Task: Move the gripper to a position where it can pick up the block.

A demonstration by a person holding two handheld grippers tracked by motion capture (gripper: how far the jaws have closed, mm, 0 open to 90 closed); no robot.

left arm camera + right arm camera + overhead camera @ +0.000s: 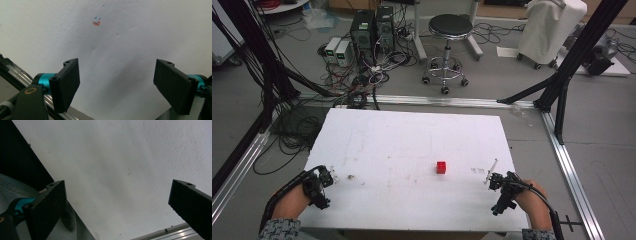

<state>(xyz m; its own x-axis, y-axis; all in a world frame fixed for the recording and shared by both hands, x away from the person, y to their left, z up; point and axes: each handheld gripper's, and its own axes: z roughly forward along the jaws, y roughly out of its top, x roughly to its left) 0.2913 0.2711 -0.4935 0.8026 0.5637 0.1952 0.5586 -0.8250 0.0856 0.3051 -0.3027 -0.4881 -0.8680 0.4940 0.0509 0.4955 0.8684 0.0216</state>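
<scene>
Hand-held gripper (117, 205), jaws wide apart, over white table (120, 165)

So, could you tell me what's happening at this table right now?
A person holds a gripper in each hand at the near corners of the white table. The left gripper and the right gripper are both open and hold nothing. A small red cube sits untouched on the table between them, nearer the right gripper.

A white worktop (412, 135) is seen, scuffed and faintly marked. A small red cube (441, 167) is set right of its centre, and a thin stick (491, 171) lies near the right edge.
</scene>
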